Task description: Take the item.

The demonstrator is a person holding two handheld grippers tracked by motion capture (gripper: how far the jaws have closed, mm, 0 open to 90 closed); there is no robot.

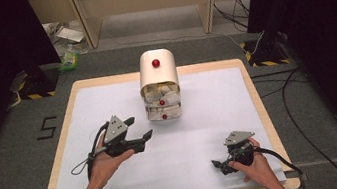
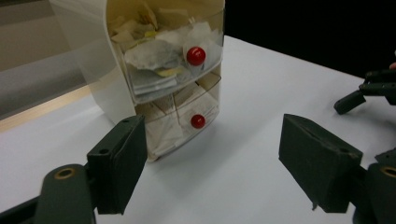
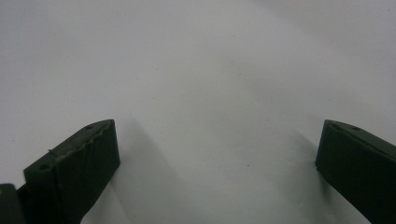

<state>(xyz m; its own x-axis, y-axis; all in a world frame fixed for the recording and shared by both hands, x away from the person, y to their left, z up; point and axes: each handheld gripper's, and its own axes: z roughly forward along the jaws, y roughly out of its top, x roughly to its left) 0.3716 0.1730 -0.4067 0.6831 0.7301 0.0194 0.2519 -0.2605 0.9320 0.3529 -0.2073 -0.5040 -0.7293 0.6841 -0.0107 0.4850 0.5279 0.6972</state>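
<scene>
Two clear drawers stacked in a small cream cabinet [image 1: 158,78], and that cabinet stands at the far middle of the white table [image 1: 210,118], its rounded top carrying a red button [image 1: 155,63]. Upper drawer [image 2: 170,56] is crammed with crumpled white and yellowish papers, red knob [image 2: 196,55] on its front. Below it the lower drawer [image 2: 187,119] holds folded paper too, with its own red knob [image 2: 198,121]. Both drawers sit pushed in, fronts about flush with the cabinet.

Out from the cabinet now: the left gripper [image 1: 139,129] hovers near the cabinet's front, on its left side, aimed at the drawers, jaws spread wide and gripping nothing. In the left gripper view the drawers sit between and beyond the two black jaws, not touching either.

Further off, well apart from the cabinet toward the near right corner, the right gripper [image 1: 219,165] sits low on the table, held by the right hand [image 1: 256,167]. Its jaws are parted wide too, with bare white surface between them in the right gripper view.

Beyond the table's far edge, grey carpet [image 1: 189,46] and trailing cables [image 1: 304,104].
</scene>
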